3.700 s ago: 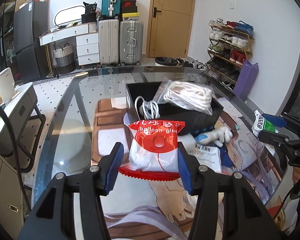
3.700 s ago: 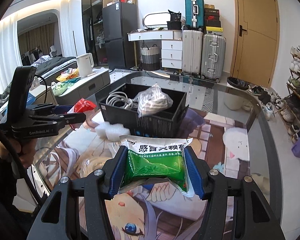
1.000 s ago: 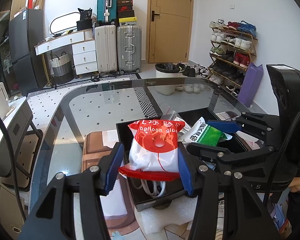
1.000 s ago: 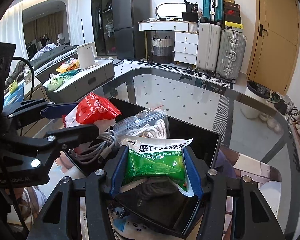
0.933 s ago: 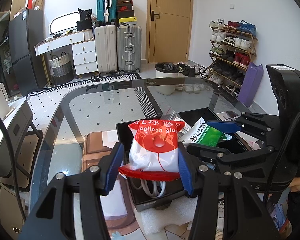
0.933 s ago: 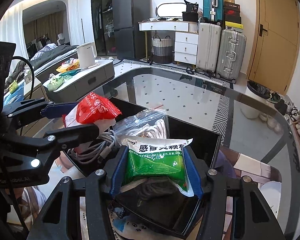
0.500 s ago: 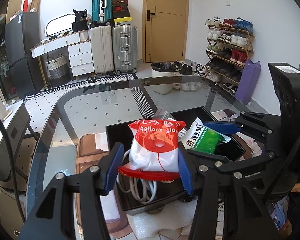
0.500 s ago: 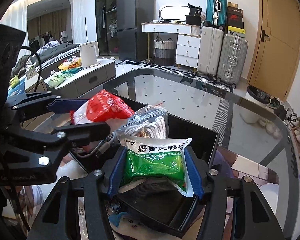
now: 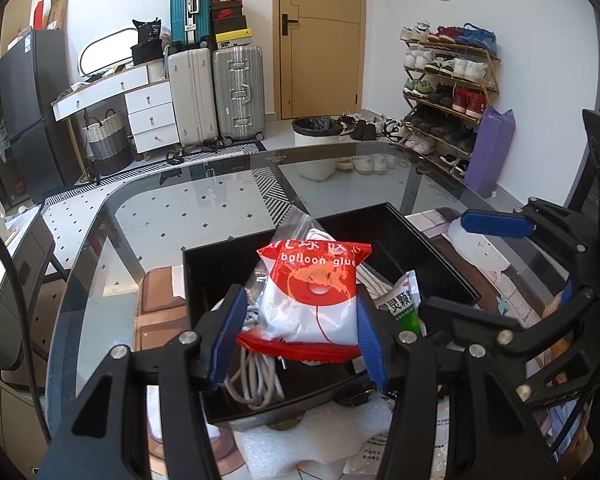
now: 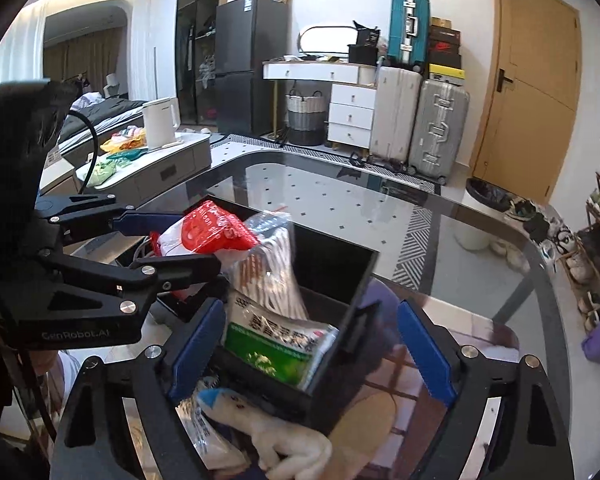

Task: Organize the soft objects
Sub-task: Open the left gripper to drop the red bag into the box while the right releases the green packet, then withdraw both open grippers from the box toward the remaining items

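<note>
My left gripper (image 9: 300,320) is shut on a red and white bag (image 9: 312,300) printed "balloon glue", and holds it above the black box (image 9: 420,248) on the glass table. In the box lie white cables (image 9: 252,376), a clear bag of white rope (image 10: 268,268) and a green and white pouch (image 10: 276,344). My right gripper (image 10: 310,348) is at the box's near side with its jaws opening. The green pouch lies between the blue pads (image 10: 424,352), which stand clear of it. In the right wrist view the left gripper (image 10: 172,240) reaches in from the left with the red bag (image 10: 204,232).
A white plush toy (image 10: 288,440) and printed packets lie on the table in front of the box. White foam (image 9: 308,440) sits under the box's near edge. The glass table's rim (image 9: 228,164) curves behind the box. Suitcases, a drawer unit and a shoe rack stand beyond.
The right gripper's jaws have spread wide and the green pouch has dropped from them into the box. The left gripper still holds the red bag over the box.
</note>
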Action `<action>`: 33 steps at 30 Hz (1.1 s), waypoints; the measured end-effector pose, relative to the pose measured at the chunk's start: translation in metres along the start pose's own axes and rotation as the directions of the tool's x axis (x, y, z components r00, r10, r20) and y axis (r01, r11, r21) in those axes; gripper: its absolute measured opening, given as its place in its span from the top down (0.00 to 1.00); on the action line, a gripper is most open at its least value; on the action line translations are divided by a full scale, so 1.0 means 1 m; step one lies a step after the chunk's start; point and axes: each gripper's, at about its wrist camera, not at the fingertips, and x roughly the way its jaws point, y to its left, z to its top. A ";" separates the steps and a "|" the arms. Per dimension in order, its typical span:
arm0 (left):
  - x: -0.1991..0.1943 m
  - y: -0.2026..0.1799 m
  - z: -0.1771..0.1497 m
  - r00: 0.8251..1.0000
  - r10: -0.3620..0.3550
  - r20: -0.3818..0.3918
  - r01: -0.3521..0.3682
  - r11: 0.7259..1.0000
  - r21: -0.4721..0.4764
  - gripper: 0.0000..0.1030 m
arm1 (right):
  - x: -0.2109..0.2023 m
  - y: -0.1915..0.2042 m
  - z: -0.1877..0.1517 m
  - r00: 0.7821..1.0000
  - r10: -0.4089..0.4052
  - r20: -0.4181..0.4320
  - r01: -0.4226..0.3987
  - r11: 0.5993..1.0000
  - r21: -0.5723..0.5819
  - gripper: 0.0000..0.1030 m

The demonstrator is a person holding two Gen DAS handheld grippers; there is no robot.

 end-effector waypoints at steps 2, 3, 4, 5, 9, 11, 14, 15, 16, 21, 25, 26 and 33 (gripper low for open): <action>-0.001 -0.002 -0.002 1.000 0.000 -0.005 0.000 1.000 0.005 0.49 | -0.006 -0.004 -0.004 1.000 -0.017 0.007 0.017 1.000 0.017 0.13; -0.002 -0.002 -0.002 1.000 -0.001 -0.005 0.001 1.000 0.005 0.49 | -0.009 -0.005 -0.007 1.000 -0.022 0.010 0.022 0.999 0.027 0.12; -0.002 -0.003 -0.002 1.000 -0.001 -0.007 0.001 1.000 0.006 0.49 | -0.013 -0.006 -0.010 1.000 -0.025 0.014 0.024 0.999 0.036 0.11; -0.002 -0.003 -0.003 1.000 0.001 -0.008 -0.001 1.000 0.007 0.49 | -0.017 -0.007 -0.014 0.999 -0.027 0.017 0.026 0.998 0.048 0.10; -0.007 -0.004 -0.003 1.000 0.011 -0.008 -0.011 1.000 0.012 0.38 | -0.030 -0.010 -0.026 0.999 -0.041 0.015 0.039 0.997 0.072 0.05; -0.013 -0.004 -0.004 1.000 0.009 0.005 -0.009 1.000 0.006 0.34 | -0.037 -0.013 -0.030 0.999 -0.042 0.018 0.040 0.995 0.086 0.03; -0.019 -0.004 -0.005 1.000 0.004 0.008 -0.004 1.000 0.000 0.33 | -0.043 -0.013 -0.033 0.999 -0.036 0.018 0.034 0.994 0.107 0.01; -0.021 -0.004 -0.006 1.000 0.005 0.008 -0.005 1.000 -0.002 0.32 | -0.046 -0.014 -0.035 0.999 -0.029 0.014 0.027 0.993 0.114 0.01; -0.024 -0.003 -0.008 1.000 0.005 0.008 -0.005 1.000 -0.004 0.29 | -0.046 -0.013 -0.036 1.000 -0.026 0.010 0.024 0.993 0.119 0.01; -0.033 -0.002 -0.014 1.000 0.001 0.021 -0.001 1.000 -0.016 0.20 | -0.049 -0.009 -0.042 1.000 -0.014 -0.006 0.014 0.990 0.139 0.01; -0.040 0.001 -0.021 1.000 0.002 0.027 -0.002 1.000 -0.023 0.08 | -0.047 -0.005 -0.048 0.999 -0.014 -0.040 0.020 0.989 0.144 0.01; -0.042 0.002 -0.022 1.000 0.003 0.026 -0.002 1.000 -0.026 0.04 | -0.047 -0.005 -0.049 0.999 -0.013 -0.045 0.019 0.989 0.143 0.01; -0.049 0.003 -0.031 0.999 0.024 0.023 -0.023 0.999 -0.024 0.00 | -0.047 -0.004 -0.060 0.996 -0.011 -0.083 0.023 0.989 0.145 0.01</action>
